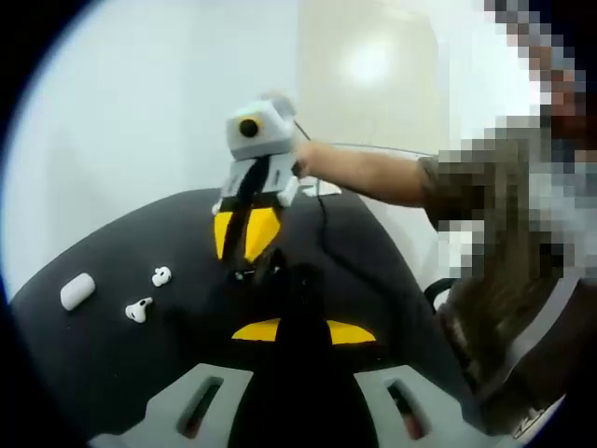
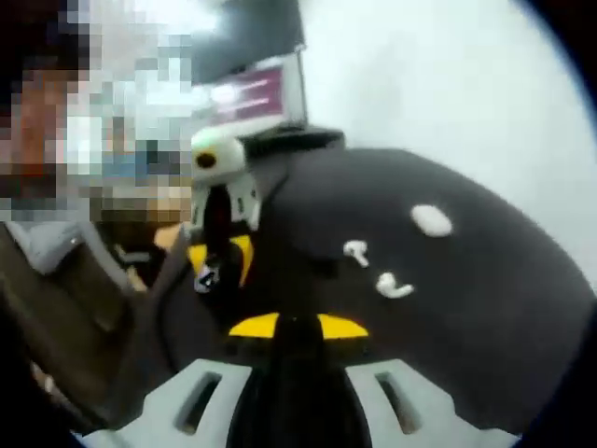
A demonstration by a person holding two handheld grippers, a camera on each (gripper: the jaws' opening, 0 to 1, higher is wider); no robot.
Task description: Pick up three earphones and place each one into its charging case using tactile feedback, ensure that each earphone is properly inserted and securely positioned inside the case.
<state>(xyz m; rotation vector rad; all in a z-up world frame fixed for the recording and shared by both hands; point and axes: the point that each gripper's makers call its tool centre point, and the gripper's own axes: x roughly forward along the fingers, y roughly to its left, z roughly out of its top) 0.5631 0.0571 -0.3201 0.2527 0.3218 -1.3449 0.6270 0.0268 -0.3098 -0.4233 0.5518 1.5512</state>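
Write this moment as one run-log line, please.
earbuds loose on table | case beside them | left gripper shut | right gripper shut | nothing held

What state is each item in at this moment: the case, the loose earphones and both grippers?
charging case: lid closed, lying on the dark table, untouched
two earphones: loose on the table beside the case, apart from each other
left gripper: fingers close together, nothing seen held
right gripper: fingers close together, nothing seen held

2 white earphones (image 1: 161, 276) (image 1: 138, 310) and seemingly 1 white case (image 1: 77, 291) on the table.
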